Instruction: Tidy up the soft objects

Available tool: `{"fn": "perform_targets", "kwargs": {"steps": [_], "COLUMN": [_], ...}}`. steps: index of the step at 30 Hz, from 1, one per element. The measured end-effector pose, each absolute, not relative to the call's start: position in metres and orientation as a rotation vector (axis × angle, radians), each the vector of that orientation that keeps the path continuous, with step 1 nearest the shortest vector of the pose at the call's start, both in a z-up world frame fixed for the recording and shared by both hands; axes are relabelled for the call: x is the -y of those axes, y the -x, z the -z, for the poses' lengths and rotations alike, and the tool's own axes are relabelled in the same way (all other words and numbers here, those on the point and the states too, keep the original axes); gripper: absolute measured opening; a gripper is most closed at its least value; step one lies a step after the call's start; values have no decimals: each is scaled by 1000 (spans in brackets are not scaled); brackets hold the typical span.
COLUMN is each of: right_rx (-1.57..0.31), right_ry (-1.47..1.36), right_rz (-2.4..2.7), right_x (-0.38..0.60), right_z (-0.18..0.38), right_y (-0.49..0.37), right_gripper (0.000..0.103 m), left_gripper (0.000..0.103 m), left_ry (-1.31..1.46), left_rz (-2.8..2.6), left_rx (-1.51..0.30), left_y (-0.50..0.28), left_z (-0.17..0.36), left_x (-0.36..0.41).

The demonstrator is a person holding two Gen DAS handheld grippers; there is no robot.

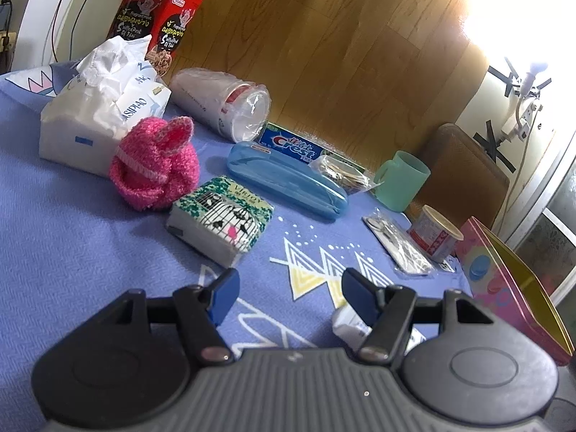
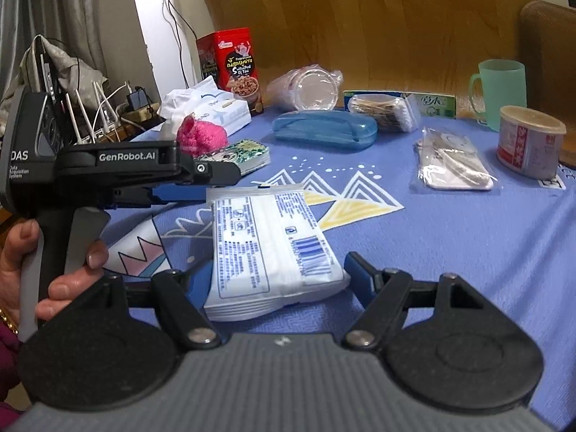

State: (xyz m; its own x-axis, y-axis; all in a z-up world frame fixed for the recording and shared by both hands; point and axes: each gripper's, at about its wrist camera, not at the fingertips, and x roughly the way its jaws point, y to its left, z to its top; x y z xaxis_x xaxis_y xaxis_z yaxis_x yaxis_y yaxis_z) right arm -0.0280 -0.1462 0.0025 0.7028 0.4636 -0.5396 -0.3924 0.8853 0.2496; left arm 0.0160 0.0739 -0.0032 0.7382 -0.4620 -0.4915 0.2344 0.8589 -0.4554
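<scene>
Here, flat white printed tissue pack (image 2: 268, 248), seemingly sealed.

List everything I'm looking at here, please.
cloth: one, blue, patterned, under everything
red tin: one, red, far left
tissue pack: one, white, by the red tin
knitted toy: one, pink, before the tissue pack
tissue packet: one, green-white, beside the toy
case: one, blue, centre
cups: one wrapped stack, clear, lying at the back
toothpaste box: one, blue, behind the case
cotton swabs: one bag, behind the case
mug: one, green, right
can: one, red-white, right
clear packet: one, right of centre
pink tin: one, right edge
white pack: one, nearest
left tongs: black, open, empty
right tongs: black, closed on the white pack
hand: one, holding the left tongs
</scene>
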Motion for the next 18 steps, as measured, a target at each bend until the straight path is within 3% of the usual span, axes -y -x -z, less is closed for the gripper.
{"fn": "perform_targets", "kwargs": {"steps": [18], "right_rx": [-631], "right_ry": [-120], "right_rz": [-477], "right_x": [147], "right_z": [-3], "right_y": [28], "right_gripper": [78], "left_gripper": [68], "left_ry": [387], "left_rz": [402], "left_rx": [-632], "left_y": [-16], "left_z": [3], "left_x": [-74]}}
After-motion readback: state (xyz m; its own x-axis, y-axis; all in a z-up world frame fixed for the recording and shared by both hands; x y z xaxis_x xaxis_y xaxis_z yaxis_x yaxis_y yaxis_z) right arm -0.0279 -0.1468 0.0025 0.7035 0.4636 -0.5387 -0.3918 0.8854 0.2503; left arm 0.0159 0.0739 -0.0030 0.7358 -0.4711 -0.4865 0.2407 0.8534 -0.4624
